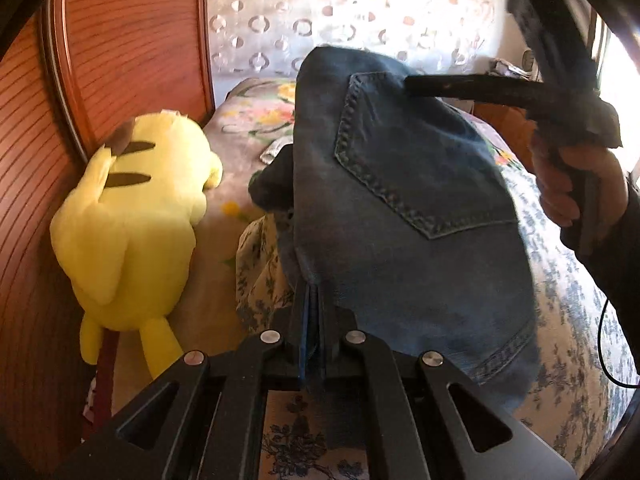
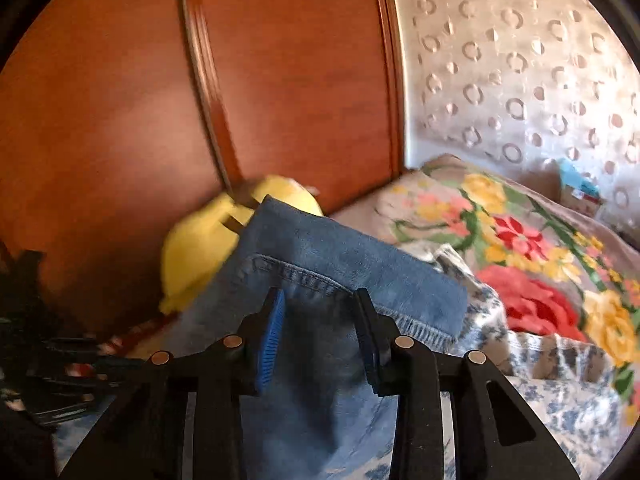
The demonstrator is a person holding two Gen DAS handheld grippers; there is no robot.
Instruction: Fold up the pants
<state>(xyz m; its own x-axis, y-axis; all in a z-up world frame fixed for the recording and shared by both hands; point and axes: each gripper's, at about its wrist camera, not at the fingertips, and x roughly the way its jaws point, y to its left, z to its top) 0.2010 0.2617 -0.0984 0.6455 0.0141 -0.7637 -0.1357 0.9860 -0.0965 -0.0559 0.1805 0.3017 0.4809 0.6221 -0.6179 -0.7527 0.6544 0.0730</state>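
Note:
The blue jeans (image 1: 400,208) are lifted above the bed, back pocket facing the left wrist camera. My left gripper (image 1: 312,304) is shut on the jeans' edge, the fabric pinched between its blue pads. My right gripper (image 2: 320,304) is open, its fingers either side of the denim (image 2: 320,360) near a stitched seam, not clamping it. In the left wrist view the right gripper (image 1: 420,86) reaches in from the right, held by a hand (image 1: 580,184), its tips at the pocket's top corner.
A yellow plush toy (image 1: 136,216) lies against the wooden wardrobe (image 1: 120,48) at the left. The bed has a blue-and-white floral cover (image 1: 560,320) and a bright flowered blanket (image 2: 520,240). A patterned curtain (image 2: 520,80) hangs behind.

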